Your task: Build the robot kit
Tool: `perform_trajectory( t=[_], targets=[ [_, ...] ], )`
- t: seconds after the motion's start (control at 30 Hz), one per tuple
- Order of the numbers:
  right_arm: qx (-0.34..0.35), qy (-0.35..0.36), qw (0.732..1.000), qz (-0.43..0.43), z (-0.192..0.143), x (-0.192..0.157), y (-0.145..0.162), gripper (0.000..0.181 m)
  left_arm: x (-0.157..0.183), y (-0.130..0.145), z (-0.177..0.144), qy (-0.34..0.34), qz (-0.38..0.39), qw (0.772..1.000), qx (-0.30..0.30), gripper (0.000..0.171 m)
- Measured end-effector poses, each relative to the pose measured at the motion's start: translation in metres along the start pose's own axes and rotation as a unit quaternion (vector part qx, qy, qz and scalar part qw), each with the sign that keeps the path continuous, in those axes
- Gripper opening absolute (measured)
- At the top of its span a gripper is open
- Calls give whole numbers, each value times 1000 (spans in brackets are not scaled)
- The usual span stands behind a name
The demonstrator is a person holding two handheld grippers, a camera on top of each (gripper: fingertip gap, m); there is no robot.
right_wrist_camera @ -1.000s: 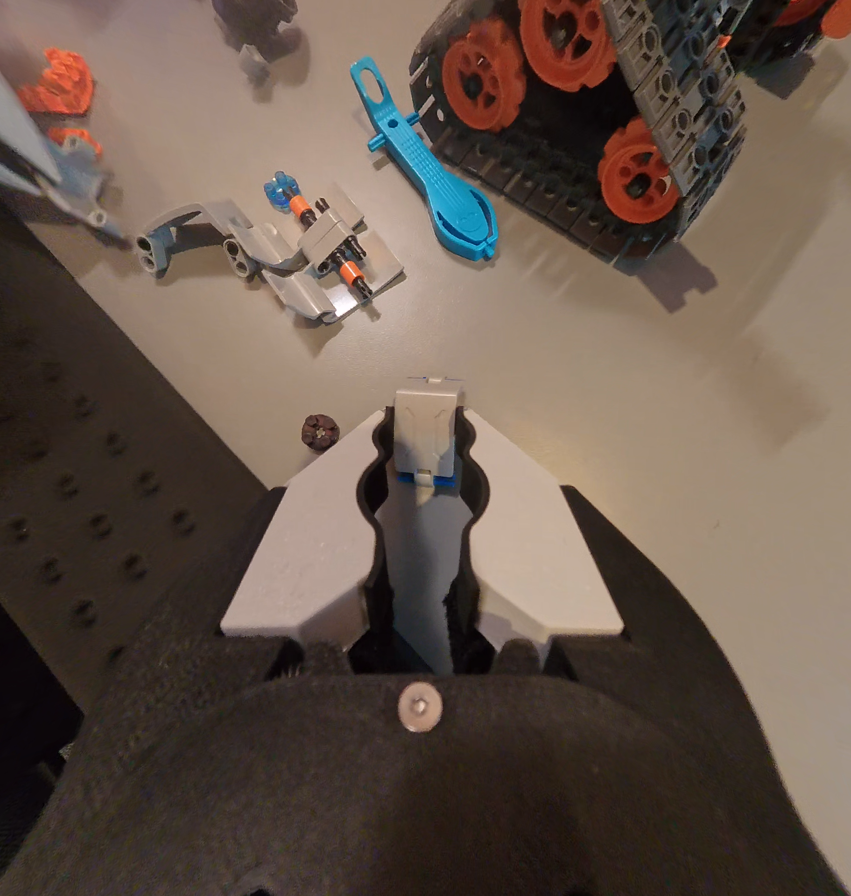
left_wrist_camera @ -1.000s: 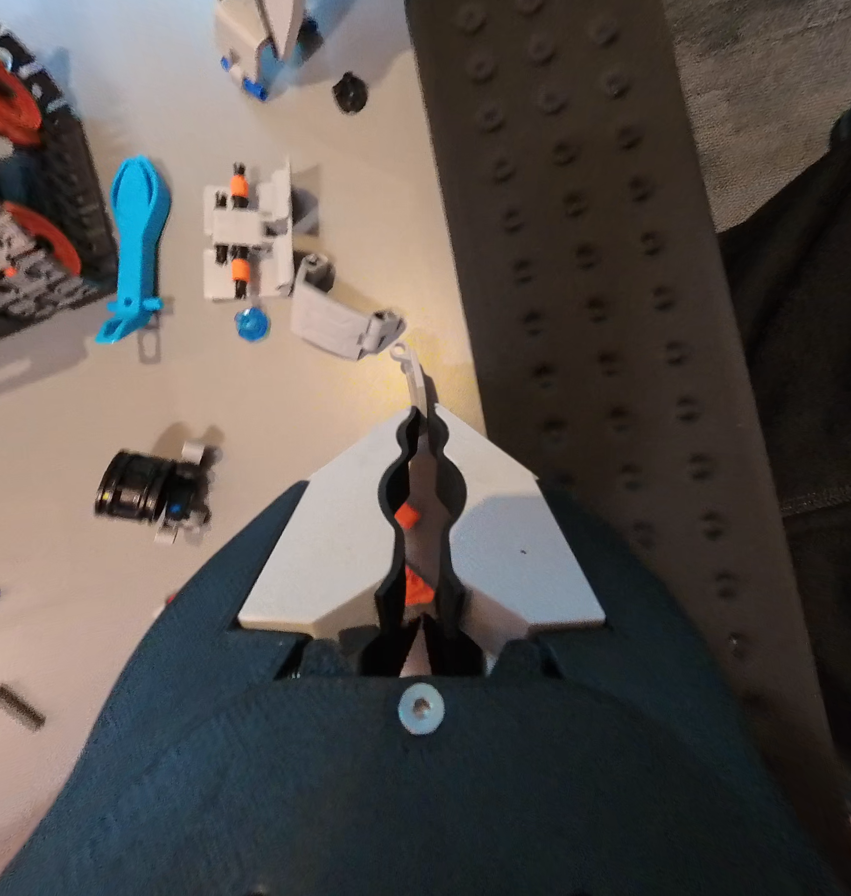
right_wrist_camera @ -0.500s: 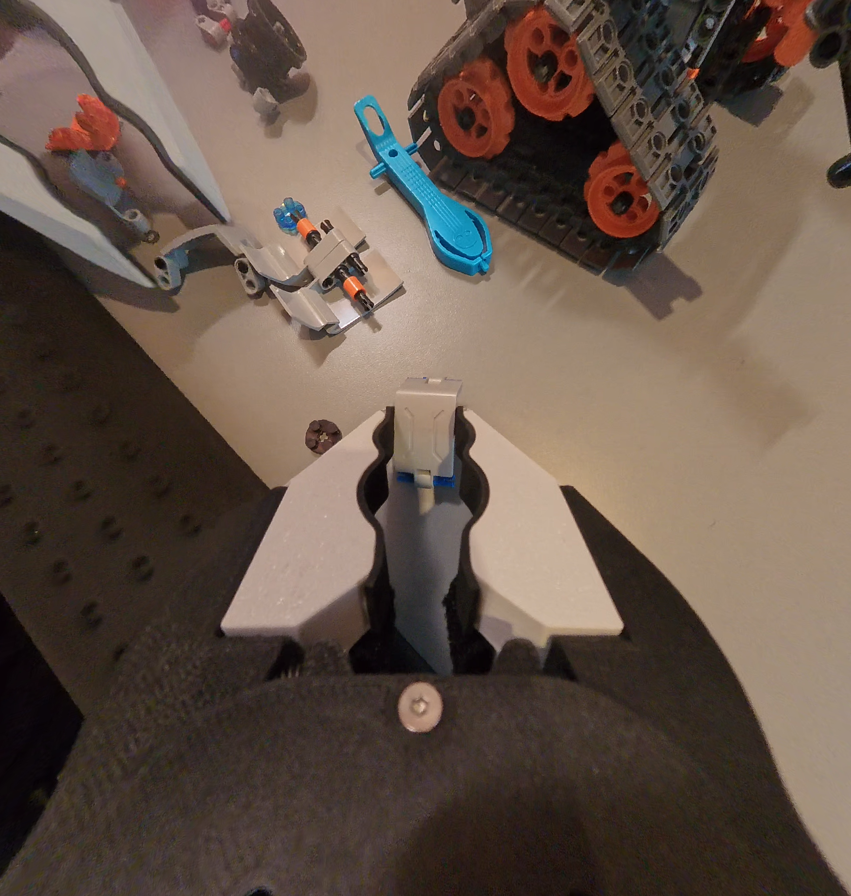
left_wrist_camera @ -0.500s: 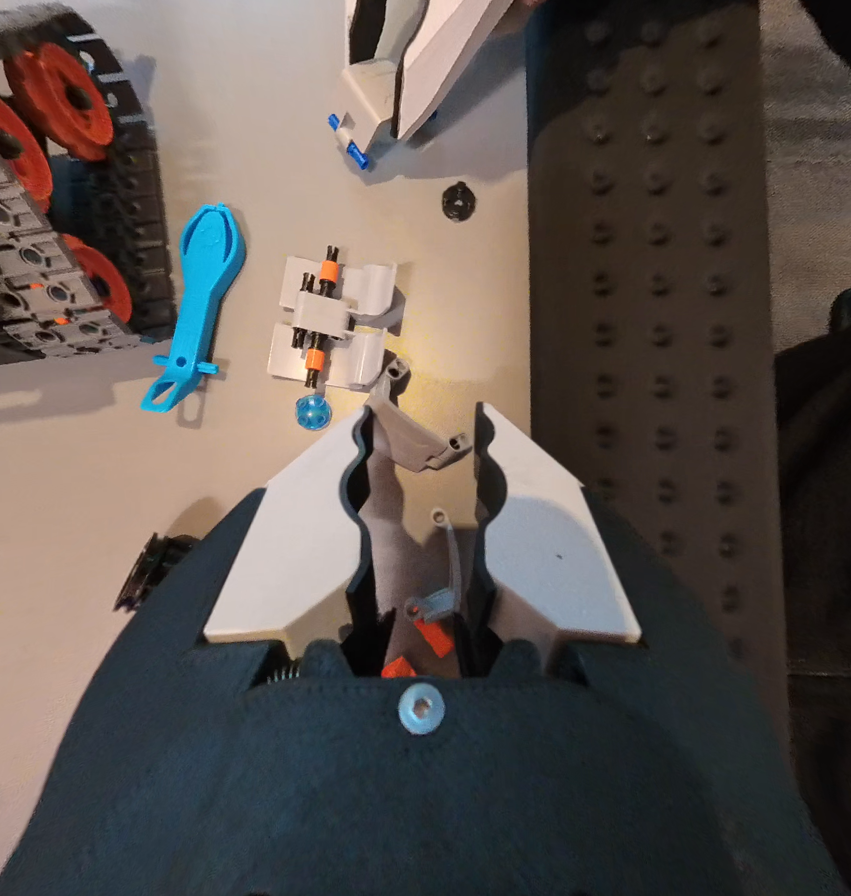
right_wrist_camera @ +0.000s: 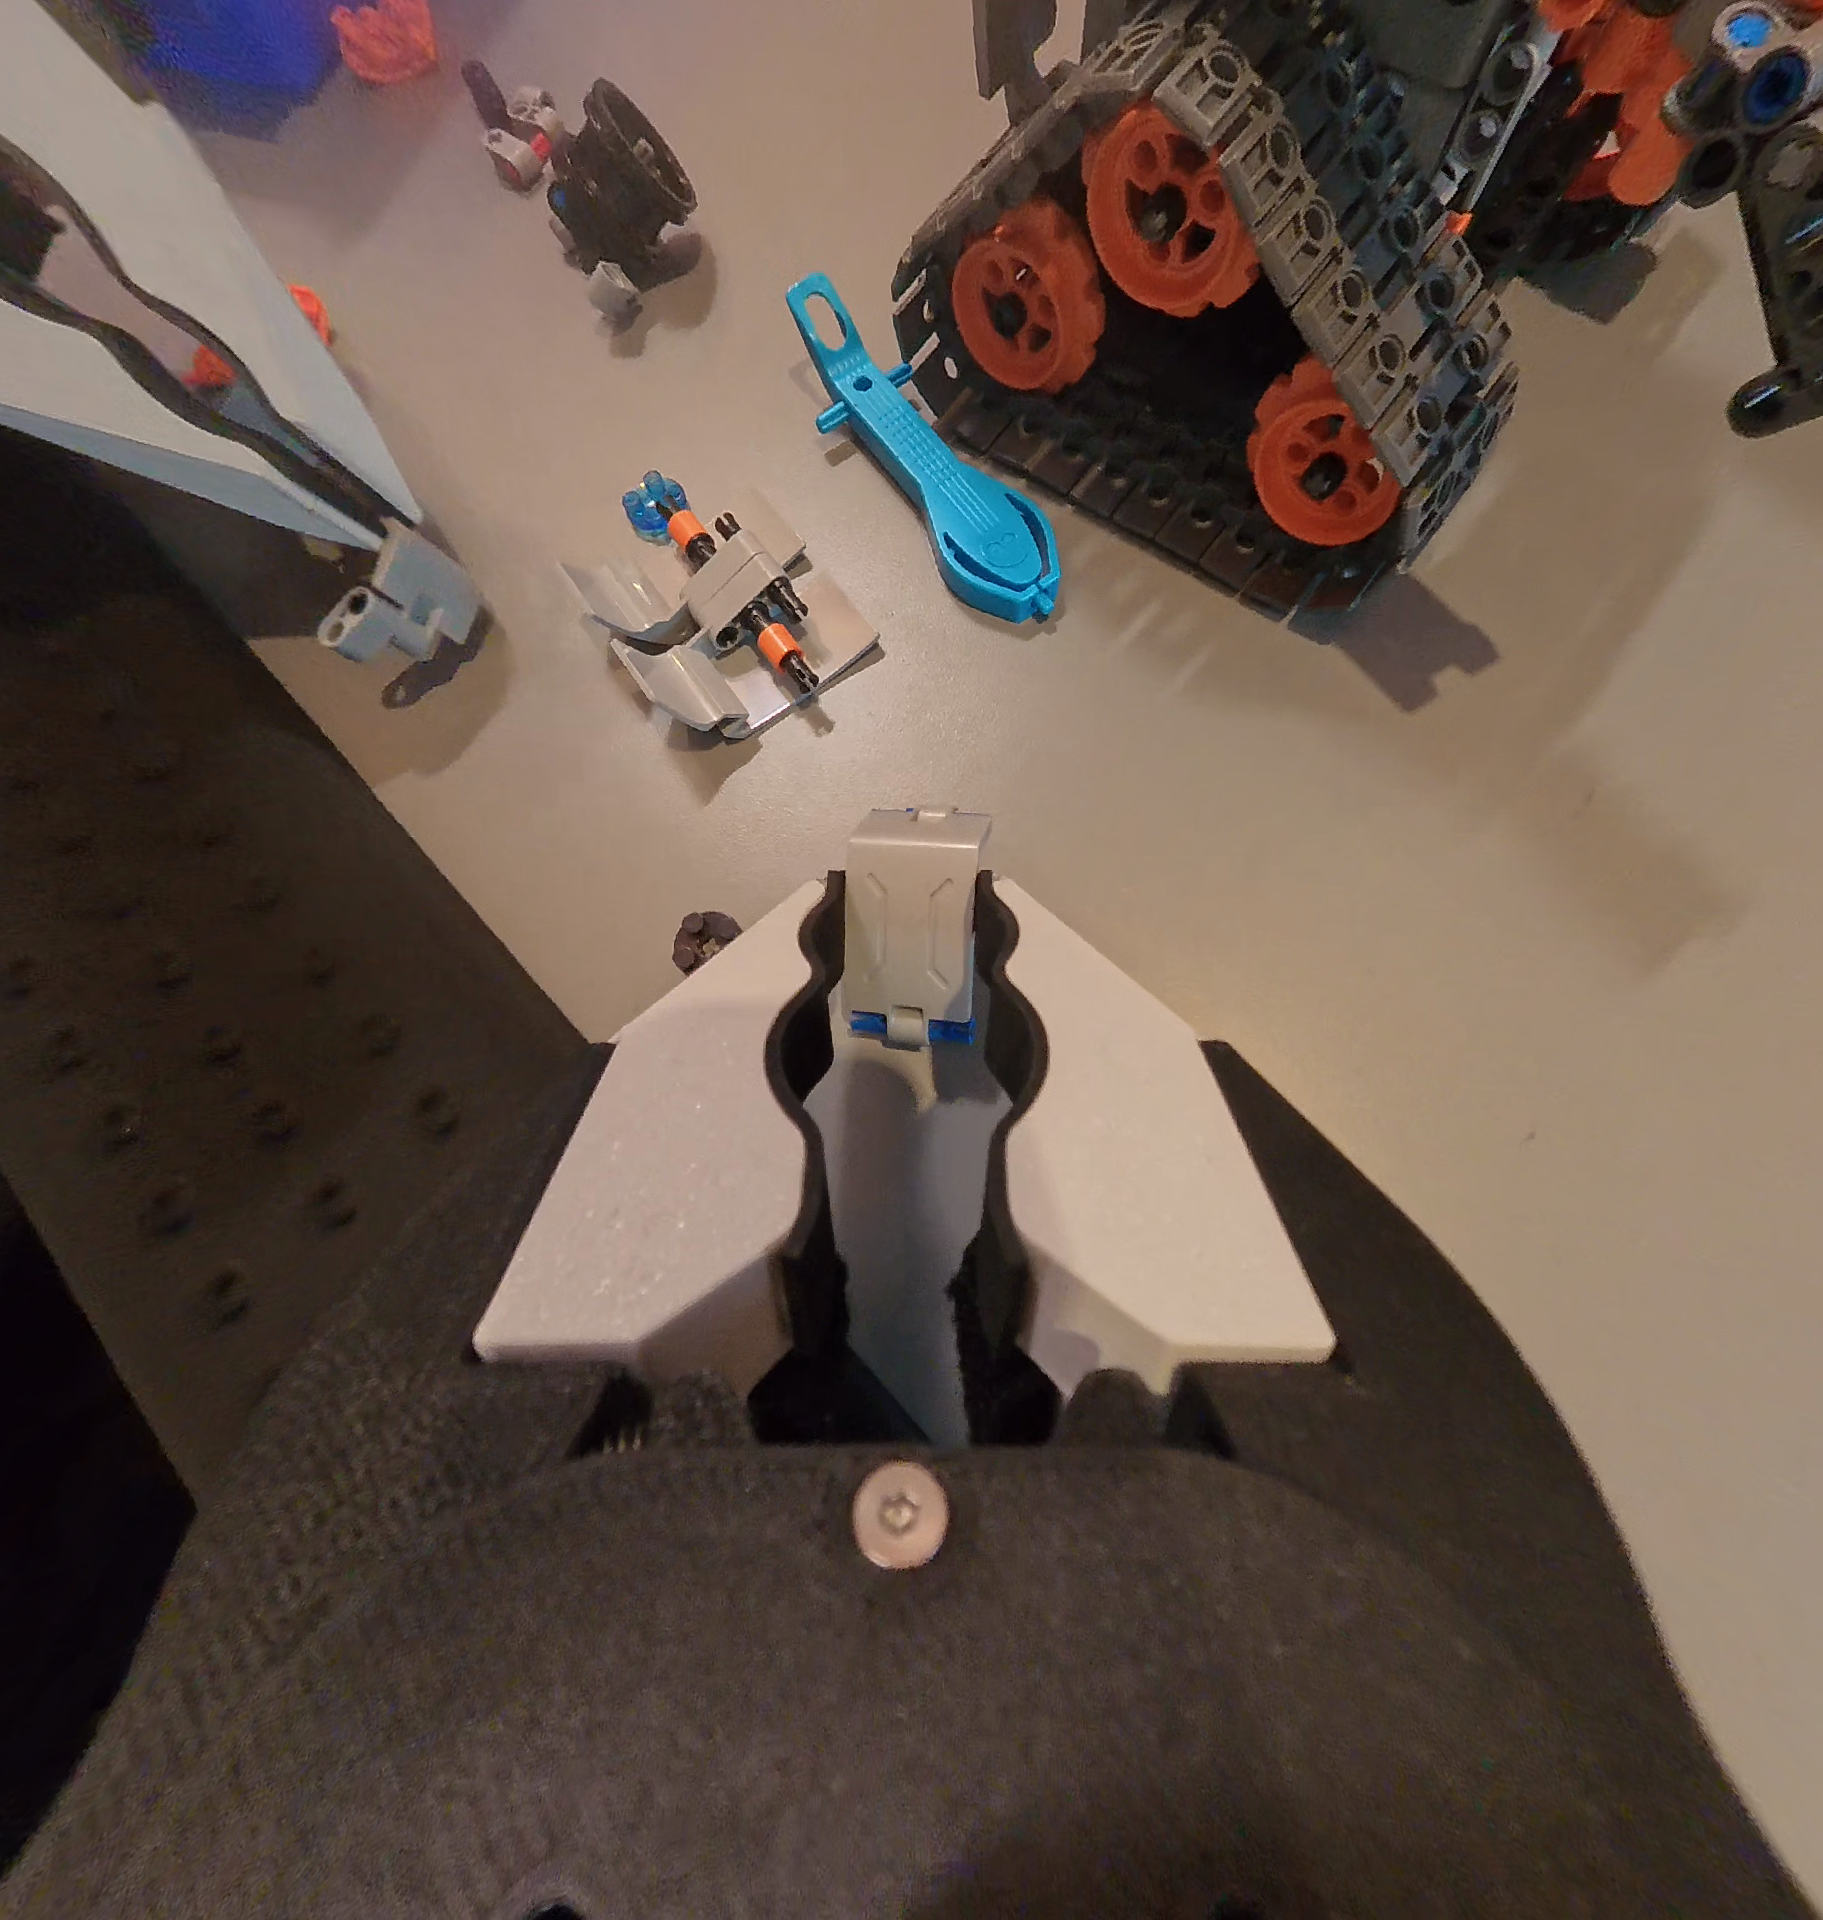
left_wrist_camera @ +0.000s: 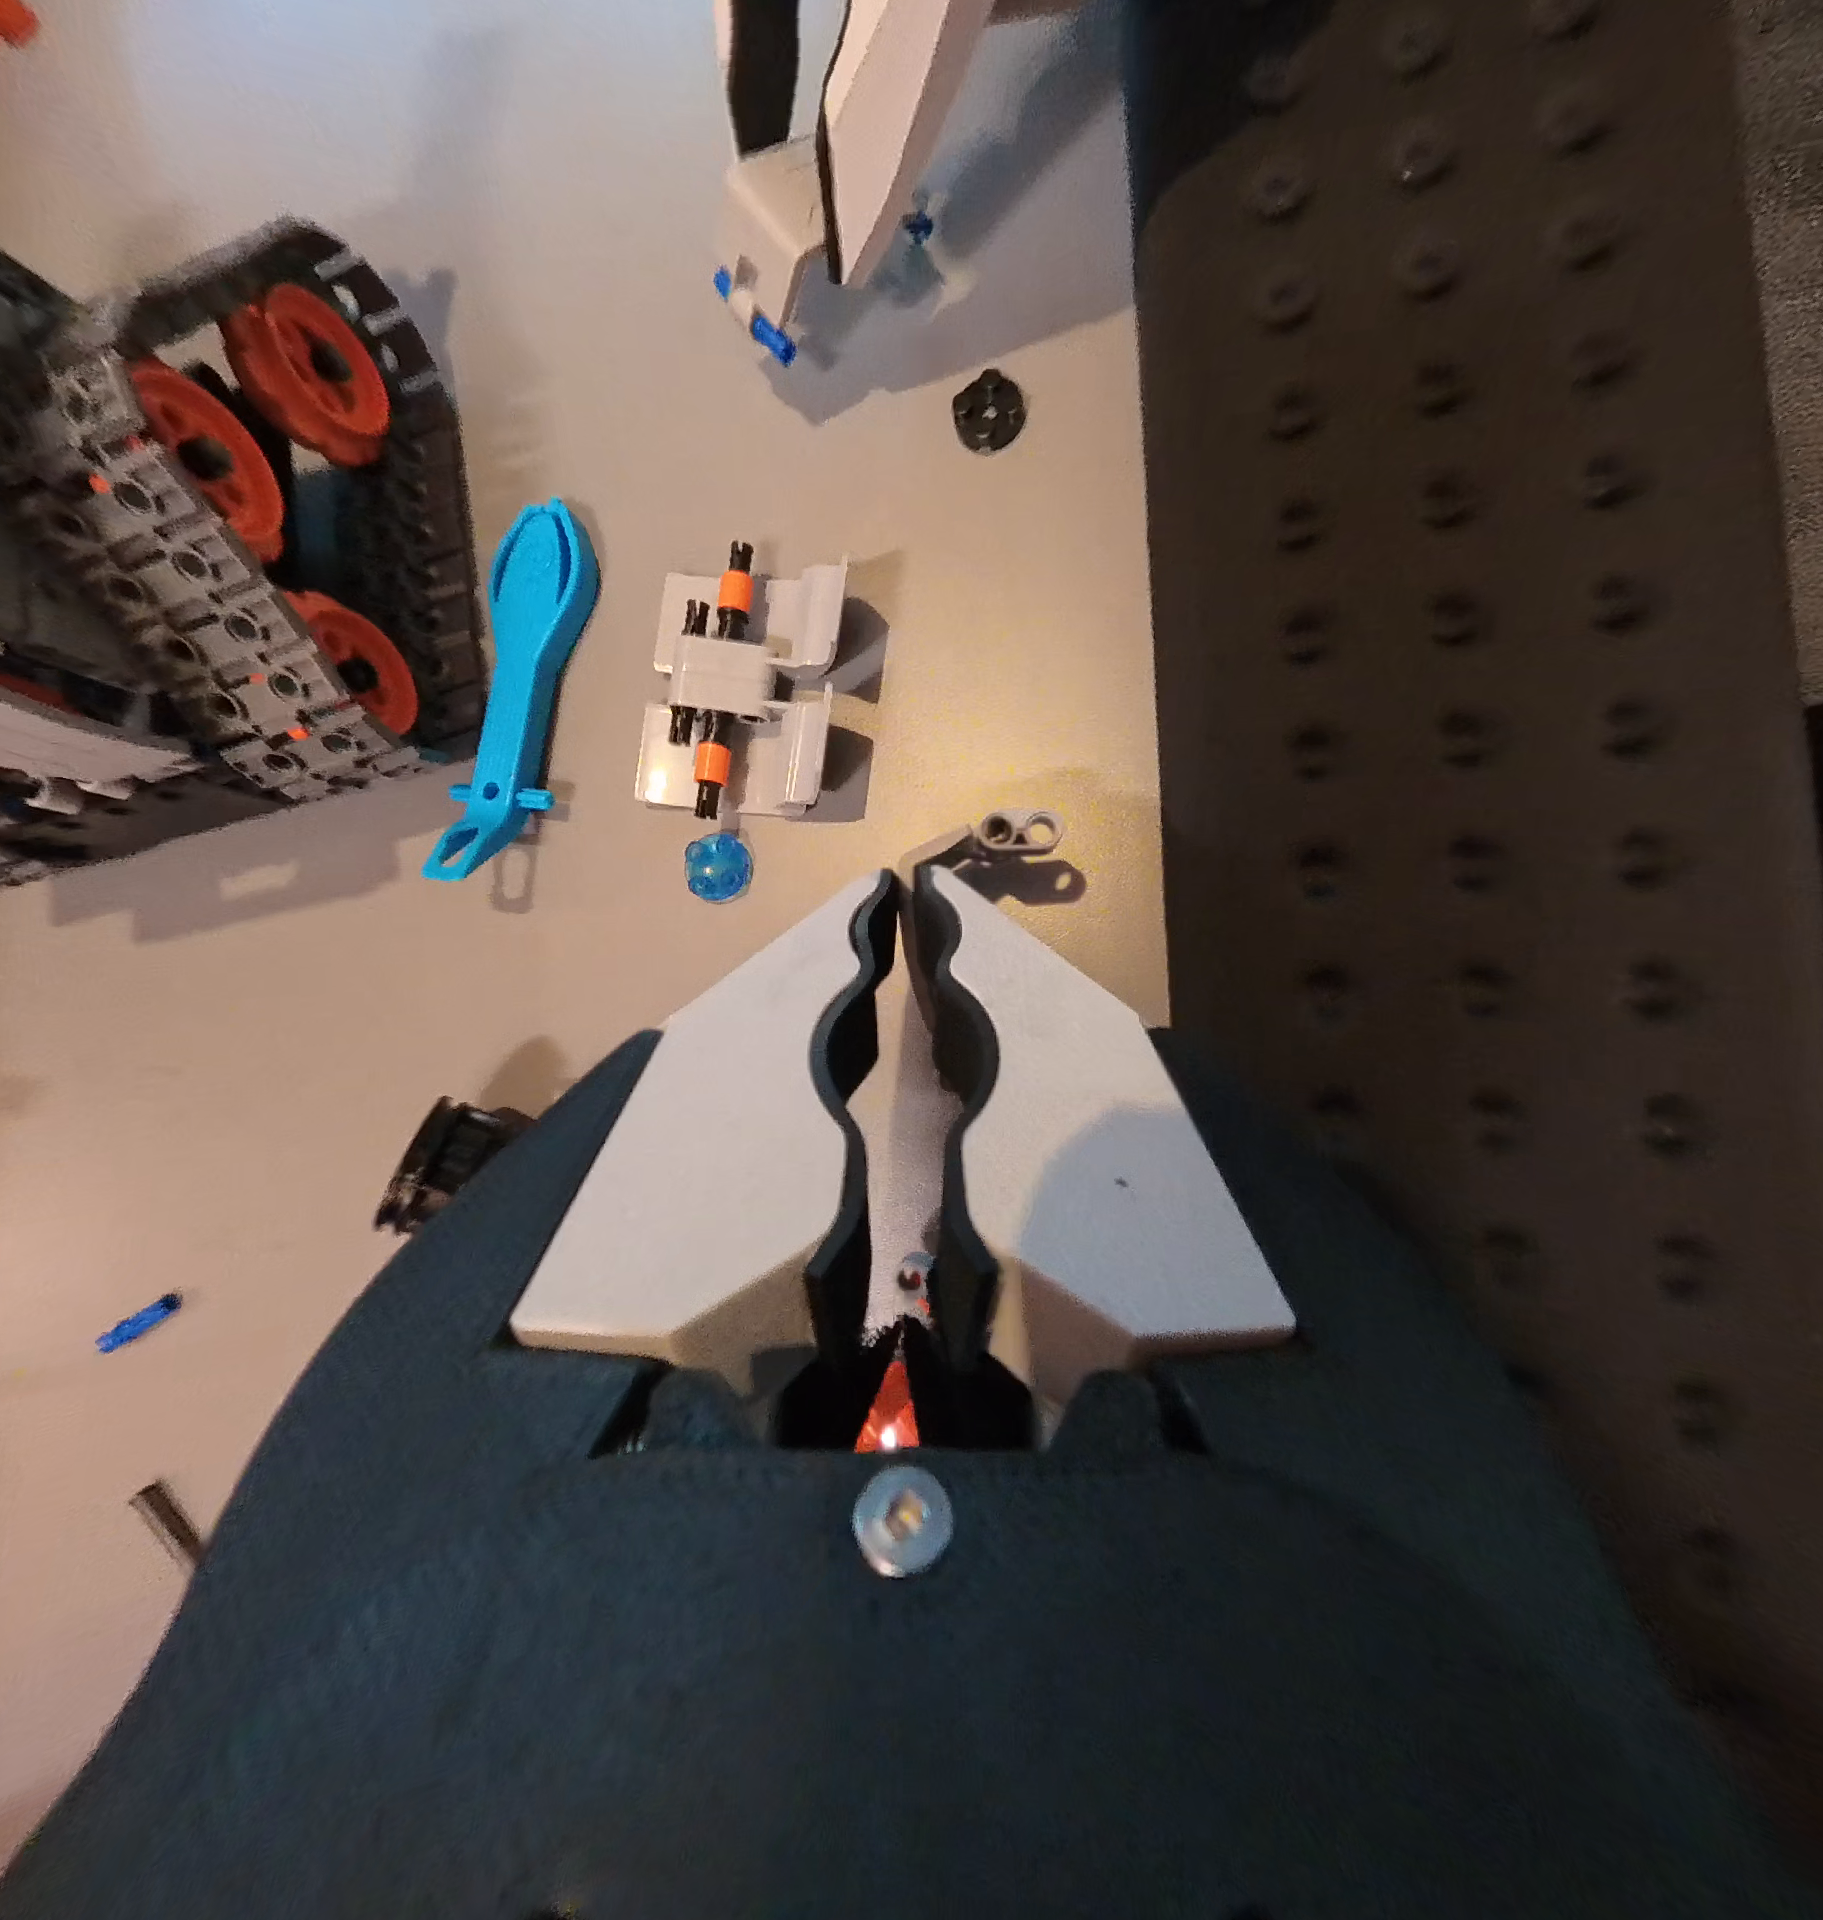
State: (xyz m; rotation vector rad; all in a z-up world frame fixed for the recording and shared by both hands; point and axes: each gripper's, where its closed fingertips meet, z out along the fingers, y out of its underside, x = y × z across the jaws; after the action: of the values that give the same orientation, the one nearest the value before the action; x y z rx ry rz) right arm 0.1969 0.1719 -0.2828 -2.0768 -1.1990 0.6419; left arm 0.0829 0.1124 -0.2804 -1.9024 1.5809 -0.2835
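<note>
The left tongs point(left_wrist_camera: 902, 894) are closed on a grey curved piece point(left_wrist_camera: 1021, 831), whose pin-hole end sticks out past the tips, above the pale worktop point(left_wrist_camera: 990, 623). The right tongs point(right_wrist_camera: 912, 904) are clamped on a grey panel piece point(right_wrist_camera: 915, 925) with blue pins. A small grey assembly point(right_wrist_camera: 725, 623) and a blue separator tool point(right_wrist_camera: 928, 457) are seen nearby, beside a tracked vehicle model point(right_wrist_camera: 1250, 312).

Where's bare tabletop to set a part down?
Free: the wide stretch right of the right gripper, below the tracked vehicle. Crowded: between the blue tool, grey pinned assembly and left gripper by the dark studded plate.
</note>
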Motion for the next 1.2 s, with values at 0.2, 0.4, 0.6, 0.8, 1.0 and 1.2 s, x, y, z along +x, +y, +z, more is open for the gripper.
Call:
perform_trajectory(
  t=[0.2, 0.4, 0.6, 0.8, 1.0, 1.2],
  targets=[
    [13, 4, 1000, 6, -3, 2, -5, 23, -20, -9, -27, -103, 92, 990, 37, 0],
    [49, 11, 999, 3, -9, -3, -28, 23, -33, -18, -55, -205, 206, 954, 76, 1],
    [102, -19, 994, -13, -15, -24, -73, 23, -32, -19, -77, -294, 309, 899, 97, 0],
    [122, -62, 990, -34, -6, -48, -103, 23, -33, -15, -90, -335, 341, 873, 99, 0],
    [146, -95, 984, -42, 3, -63, -126, 23, -36, -18, -106, -373, 382, 839, 106, 1],
    [159, -114, 979, -50, 11, -71, -142, 23, -42, -24, -129, -412, 428, 798, 103, 0]
  ],
)
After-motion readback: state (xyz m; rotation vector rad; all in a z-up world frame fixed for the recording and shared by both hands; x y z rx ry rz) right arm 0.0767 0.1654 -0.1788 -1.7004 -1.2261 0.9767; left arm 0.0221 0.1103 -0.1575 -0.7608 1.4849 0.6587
